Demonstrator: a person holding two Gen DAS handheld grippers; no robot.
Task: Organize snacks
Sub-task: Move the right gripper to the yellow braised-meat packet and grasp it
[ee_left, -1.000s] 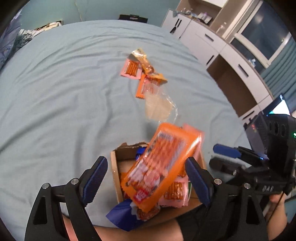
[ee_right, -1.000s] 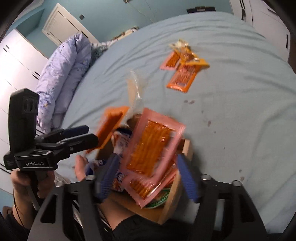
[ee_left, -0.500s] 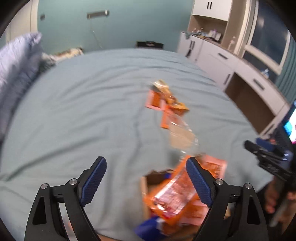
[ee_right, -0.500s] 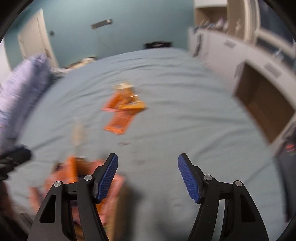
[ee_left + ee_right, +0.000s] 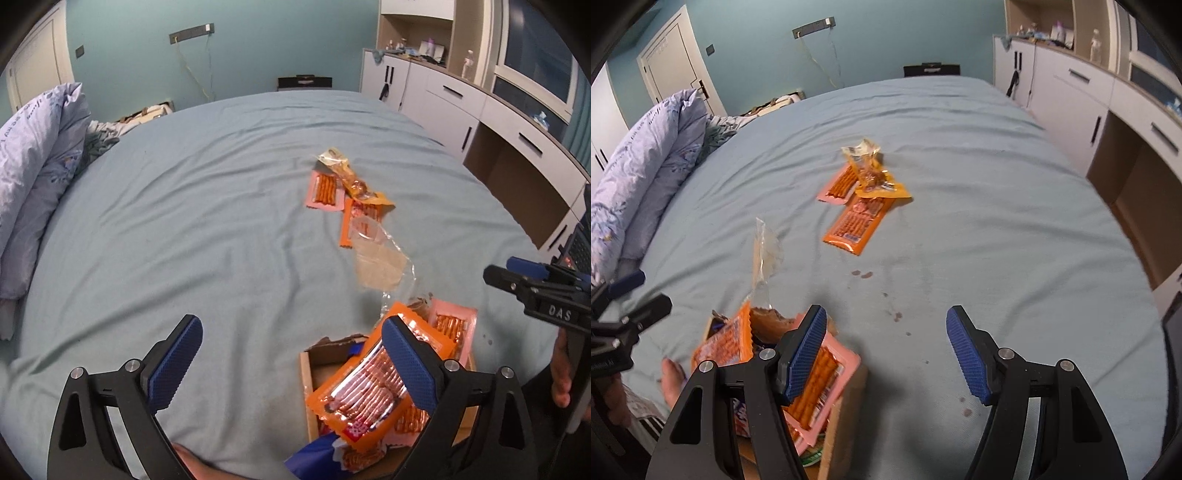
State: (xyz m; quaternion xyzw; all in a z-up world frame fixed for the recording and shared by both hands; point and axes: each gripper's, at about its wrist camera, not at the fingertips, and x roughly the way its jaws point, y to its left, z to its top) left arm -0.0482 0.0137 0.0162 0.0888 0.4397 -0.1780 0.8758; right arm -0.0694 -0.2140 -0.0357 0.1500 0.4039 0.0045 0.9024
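Note:
A cardboard box sits at the near edge of the bed, stuffed with an orange snack pack and a pink snack pack; it shows in the right wrist view too. Three loose packs lie mid-bed: a pink one, a yellow one and an orange one. A clear plastic bag lies between them and the box. My left gripper is open and empty, left of the box. My right gripper is open and empty, right of the box.
The light blue bed sheet has small dark stains. A folded lilac duvet lies along the left side. White cabinets and drawers line the right wall. A laptop is at the right edge.
Both grippers have lifted and pulled apart from over the box, which held the orange and pink packs between their fingers a second ago. The packs now rest in the box.

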